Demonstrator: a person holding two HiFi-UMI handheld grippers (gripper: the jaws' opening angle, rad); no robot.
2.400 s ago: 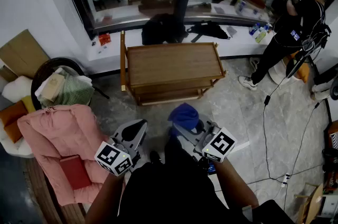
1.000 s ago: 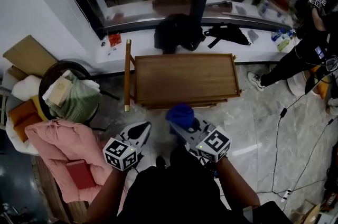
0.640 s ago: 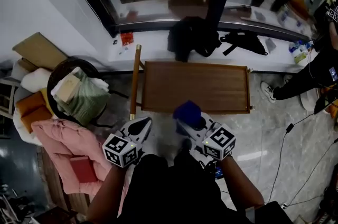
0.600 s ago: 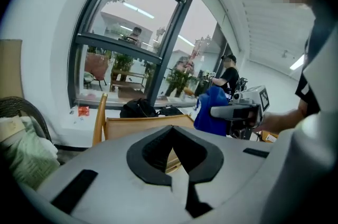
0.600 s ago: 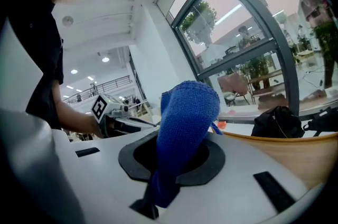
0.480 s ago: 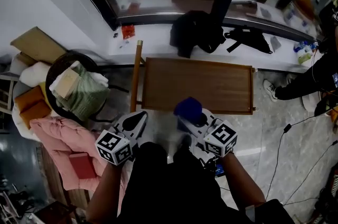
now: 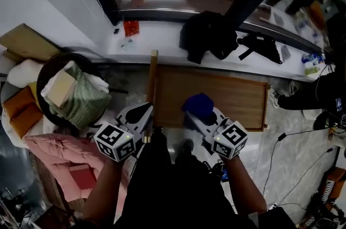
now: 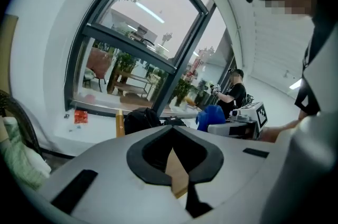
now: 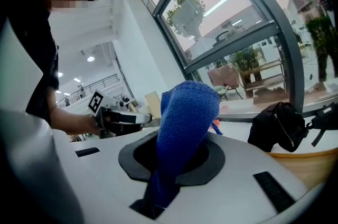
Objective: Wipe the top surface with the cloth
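Observation:
The wooden cart top [image 7: 232, 95] lies just ahead of me, with its upright corner post [image 7: 153, 68] at its left end. My right gripper [image 7: 199, 114] is shut on a bunched blue cloth [image 7: 199, 105], which hangs over the top's near left part. In the right gripper view the cloth [image 9: 187, 112] stands up between the jaws of that gripper [image 9: 179, 138]. My left gripper [image 7: 144, 110] hovers beside the post at the top's near left corner, jaws shut on nothing. In the left gripper view, the wood [image 8: 178, 173] shows past that gripper [image 8: 172, 132].
A black garment [image 7: 208, 34] and a black bag [image 7: 262, 45] lie on the white ledge behind the cart. A round basket with green fabric [image 7: 70, 90] stands at the left, with a pink jacket [image 7: 54, 149] below it. A person's leg [image 7: 311, 95] and cables are at the right.
I have stepped closer to the cart. Both grippers moved forward and now reach its near edge, with the cloth over the wooden top rather than the floor.

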